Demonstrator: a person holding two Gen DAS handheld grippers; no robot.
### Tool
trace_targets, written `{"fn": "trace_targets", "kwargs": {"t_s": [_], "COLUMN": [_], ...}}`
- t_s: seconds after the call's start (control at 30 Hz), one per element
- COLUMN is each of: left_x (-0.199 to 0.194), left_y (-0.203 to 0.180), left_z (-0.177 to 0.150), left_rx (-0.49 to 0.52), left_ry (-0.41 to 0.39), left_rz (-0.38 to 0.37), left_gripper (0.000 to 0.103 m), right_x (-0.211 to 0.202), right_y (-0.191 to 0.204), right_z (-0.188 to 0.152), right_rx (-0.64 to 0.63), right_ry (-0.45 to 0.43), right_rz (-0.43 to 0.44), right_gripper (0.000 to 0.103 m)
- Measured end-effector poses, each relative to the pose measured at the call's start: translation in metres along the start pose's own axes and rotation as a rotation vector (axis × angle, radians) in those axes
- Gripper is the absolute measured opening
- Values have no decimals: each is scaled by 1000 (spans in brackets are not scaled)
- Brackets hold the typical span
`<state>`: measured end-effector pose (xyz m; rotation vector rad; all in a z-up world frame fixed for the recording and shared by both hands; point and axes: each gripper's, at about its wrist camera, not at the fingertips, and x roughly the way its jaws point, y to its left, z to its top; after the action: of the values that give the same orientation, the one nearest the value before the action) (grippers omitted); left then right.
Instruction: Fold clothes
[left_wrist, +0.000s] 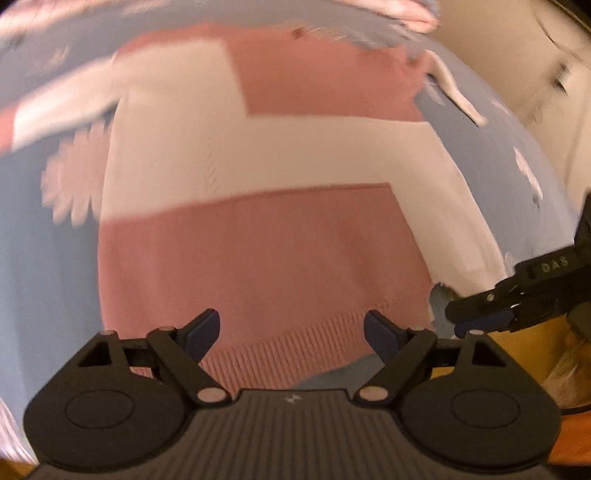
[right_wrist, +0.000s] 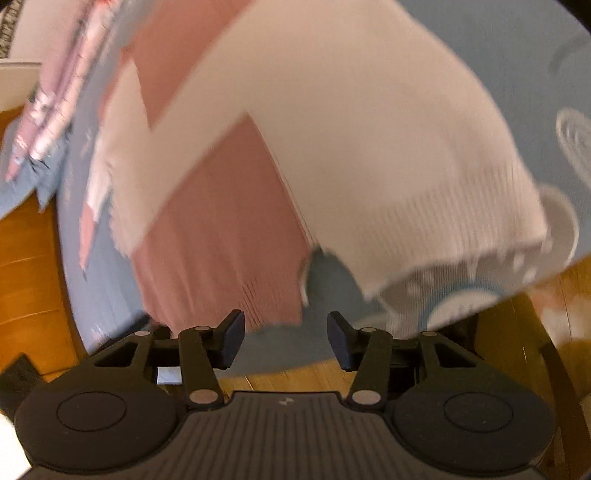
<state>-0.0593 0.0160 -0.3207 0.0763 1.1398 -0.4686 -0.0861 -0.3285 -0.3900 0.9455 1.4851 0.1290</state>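
Already the pink-and-white sweater (left_wrist: 258, 236) lies flat with sleeves crossed inward; final folds remain. Left gripper (left_wrist: 291, 330) and right gripper (right_wrist: 286, 338) gape, empty.

Bed cover (right_wrist: 498, 44): pale blue, printed with white flower and ring motifs, blurred. Floor (right_wrist: 29, 266): warm orange-brown wood boards, seen beside and below the bed's edge. Wall (left_wrist: 498, 44): cream, upper right of the left view. Light: soft, warm, even.
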Motion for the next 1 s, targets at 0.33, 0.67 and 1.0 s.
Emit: {"fn": "trace_targets", "kwargs": {"t_s": [0.33, 0.67, 1.0], "left_x": [6, 41, 46], "left_y": [-59, -75, -44], "left_z": [-4, 14, 52], "left_rx": [576, 760, 552], "left_ry": [-126, -97, -60], "left_rz": [-66, -106, -171], "left_gripper": [80, 1, 2], "right_x": [-9, -22, 15], "right_y": [-2, 34, 89], "right_z": [-14, 6, -83], "right_rx": [72, -74, -1283], "right_ry": [-62, -114, -19], "right_rz": [115, 122, -515], "right_gripper": [3, 8, 17]}}
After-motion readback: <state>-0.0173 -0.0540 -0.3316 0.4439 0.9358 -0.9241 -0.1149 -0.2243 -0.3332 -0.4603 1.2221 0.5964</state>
